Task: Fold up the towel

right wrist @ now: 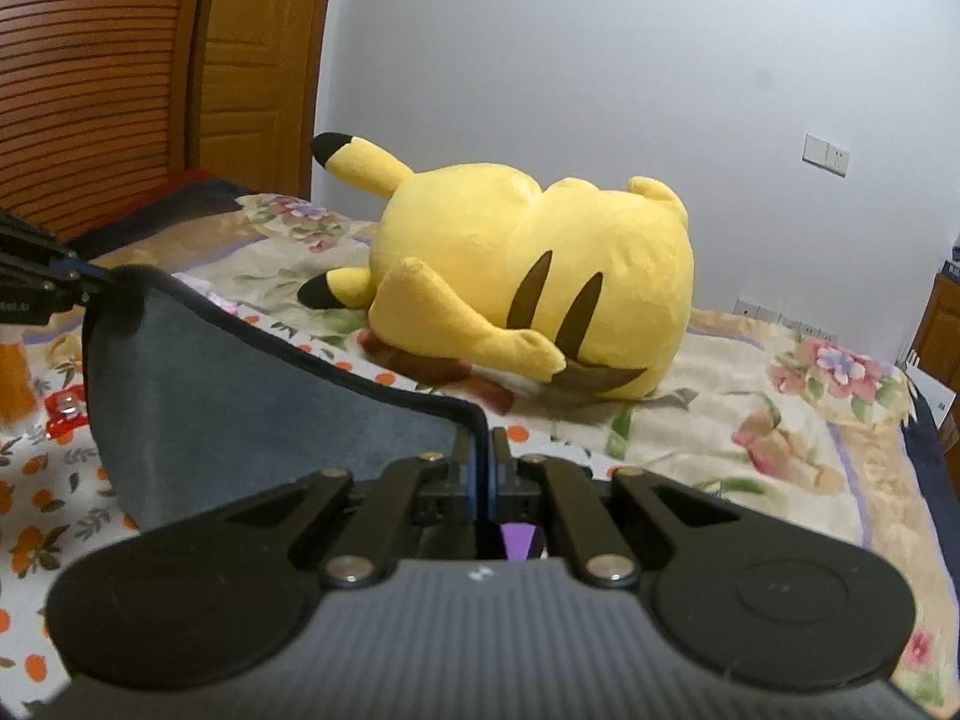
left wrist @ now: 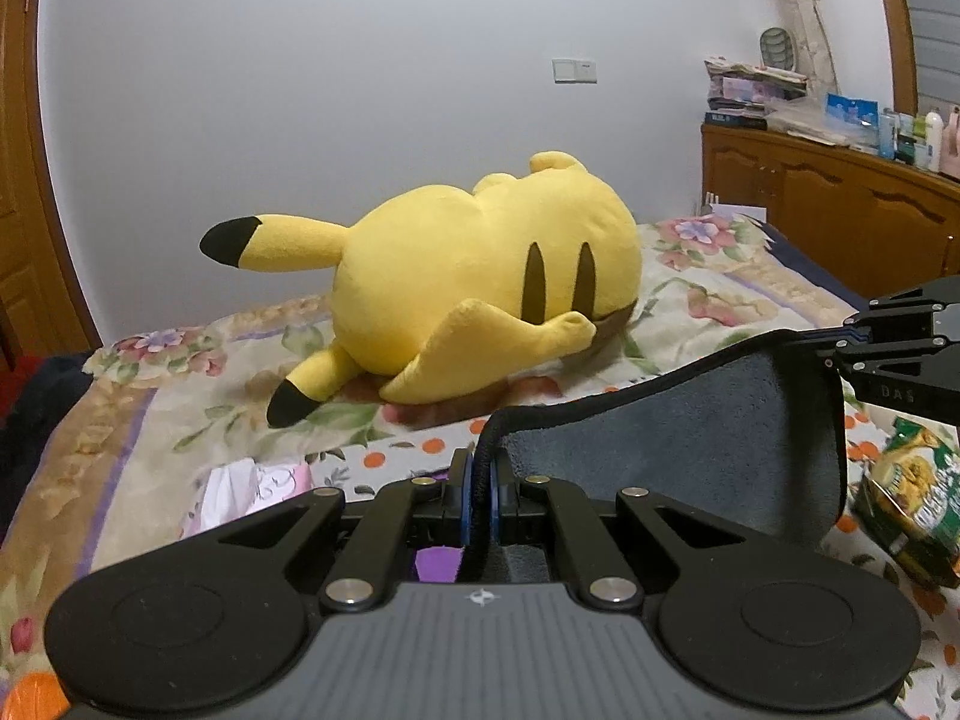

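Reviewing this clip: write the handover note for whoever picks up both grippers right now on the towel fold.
Left gripper: shut on one corner of the grey towel, at its black hem.
Right gripper: shut on the other corner of the same edge.
Towel: lifted, hanging slack between the two grippers above the floral bedspread. The yellow plush lies further back on the bed, apart from the towel.
Done: both corners gripped and raised.
Left: no fold is visible yet; probably carry the held edge over onto the opposite edge, lay it flat, release.

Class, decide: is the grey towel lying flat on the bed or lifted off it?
Lifted. The grey towel hangs between the left gripper and right gripper, each shut on a corner.
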`<act>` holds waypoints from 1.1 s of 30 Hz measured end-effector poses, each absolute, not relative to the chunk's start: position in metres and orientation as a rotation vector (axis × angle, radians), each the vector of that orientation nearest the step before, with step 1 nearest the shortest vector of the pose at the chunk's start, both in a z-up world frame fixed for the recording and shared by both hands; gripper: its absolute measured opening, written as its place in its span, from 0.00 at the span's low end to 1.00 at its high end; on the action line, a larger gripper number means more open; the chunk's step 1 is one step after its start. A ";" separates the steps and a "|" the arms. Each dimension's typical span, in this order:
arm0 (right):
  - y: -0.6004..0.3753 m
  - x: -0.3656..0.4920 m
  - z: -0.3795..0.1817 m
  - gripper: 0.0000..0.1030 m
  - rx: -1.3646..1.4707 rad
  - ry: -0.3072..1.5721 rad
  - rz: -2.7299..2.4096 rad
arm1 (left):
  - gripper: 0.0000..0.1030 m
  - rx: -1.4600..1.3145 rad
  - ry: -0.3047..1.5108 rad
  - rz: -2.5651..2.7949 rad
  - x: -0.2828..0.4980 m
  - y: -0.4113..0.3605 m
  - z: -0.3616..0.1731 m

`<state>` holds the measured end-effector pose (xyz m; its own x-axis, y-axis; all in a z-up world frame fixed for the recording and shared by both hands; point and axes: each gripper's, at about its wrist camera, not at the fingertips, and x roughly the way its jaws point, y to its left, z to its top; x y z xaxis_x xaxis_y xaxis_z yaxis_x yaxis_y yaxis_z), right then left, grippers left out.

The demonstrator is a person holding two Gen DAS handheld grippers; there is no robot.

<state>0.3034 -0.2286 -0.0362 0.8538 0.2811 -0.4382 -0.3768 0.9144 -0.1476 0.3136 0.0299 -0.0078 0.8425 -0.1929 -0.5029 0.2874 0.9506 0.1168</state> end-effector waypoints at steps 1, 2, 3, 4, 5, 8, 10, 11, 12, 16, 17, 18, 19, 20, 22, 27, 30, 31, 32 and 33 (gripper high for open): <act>-0.228 0.306 -0.036 0.04 -0.236 0.422 0.346 | 0.06 0.187 0.509 -0.251 0.318 0.030 -0.007; -0.228 0.310 -0.036 0.04 -0.239 0.421 0.342 | 0.06 0.183 0.510 -0.247 0.321 0.030 -0.007; -0.228 0.314 -0.036 0.04 -0.241 0.422 0.336 | 0.06 0.178 0.513 -0.246 0.325 0.029 -0.007; -0.228 0.317 -0.036 0.04 -0.242 0.422 0.331 | 0.06 0.172 0.516 -0.245 0.330 0.029 -0.007; -0.228 0.321 -0.037 0.04 -0.243 0.423 0.326 | 0.06 0.168 0.517 -0.244 0.334 0.029 -0.006; -0.226 0.334 -0.040 0.04 -0.259 0.430 0.311 | 0.06 0.178 0.522 -0.242 0.347 0.024 -0.007; -0.225 0.341 -0.042 0.04 -0.272 0.433 0.300 | 0.06 0.185 0.524 -0.239 0.355 0.021 -0.008; -0.225 0.343 -0.043 0.04 -0.276 0.434 0.295 | 0.06 0.188 0.525 -0.236 0.359 0.020 -0.008; -0.224 0.347 -0.044 0.04 -0.278 0.436 0.292 | 0.06 0.190 0.526 -0.232 0.362 0.018 -0.009; -0.221 0.358 -0.050 0.04 -0.289 0.442 0.287 | 0.06 0.182 0.538 -0.214 0.377 0.017 -0.017; -0.220 0.360 -0.053 0.04 -0.290 0.447 0.287 | 0.06 0.182 0.542 -0.209 0.380 0.016 -0.020; -0.219 0.363 -0.055 0.04 -0.291 0.451 0.285 | 0.06 0.184 0.546 -0.202 0.383 0.015 -0.024; -0.218 0.366 -0.057 0.04 -0.296 0.455 0.283 | 0.06 0.188 0.550 -0.198 0.385 0.015 -0.027; -0.216 0.368 -0.060 0.04 -0.301 0.460 0.282 | 0.06 0.188 0.554 -0.193 0.388 0.015 -0.031; -0.213 0.374 -0.066 0.04 -0.314 0.475 0.279 | 0.06 0.189 0.567 -0.178 0.394 0.014 -0.039; -0.209 0.384 -0.082 0.04 -0.322 0.520 0.265 | 0.06 0.197 0.595 -0.154 0.404 0.015 -0.056; -0.208 0.389 -0.091 0.04 -0.312 0.544 0.254 | 0.06 0.197 0.616 -0.143 0.409 0.015 -0.067; -0.208 0.390 -0.093 0.04 -0.312 0.551 0.253 | 0.06 0.194 0.621 -0.138 0.410 0.016 -0.071; -0.206 0.391 -0.096 0.04 -0.323 0.560 0.251 | 0.06 0.195 0.625 -0.136 0.412 0.015 -0.073; -0.204 0.392 -0.098 0.04 -0.335 0.563 0.249 | 0.06 0.196 0.628 -0.134 0.413 0.016 -0.076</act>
<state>0.3924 -0.2041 -0.0975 0.8182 0.1385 -0.5580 -0.3196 0.9164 -0.2412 0.4132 0.0156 -0.0757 0.8018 -0.0647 -0.5941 0.1829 0.9730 0.1410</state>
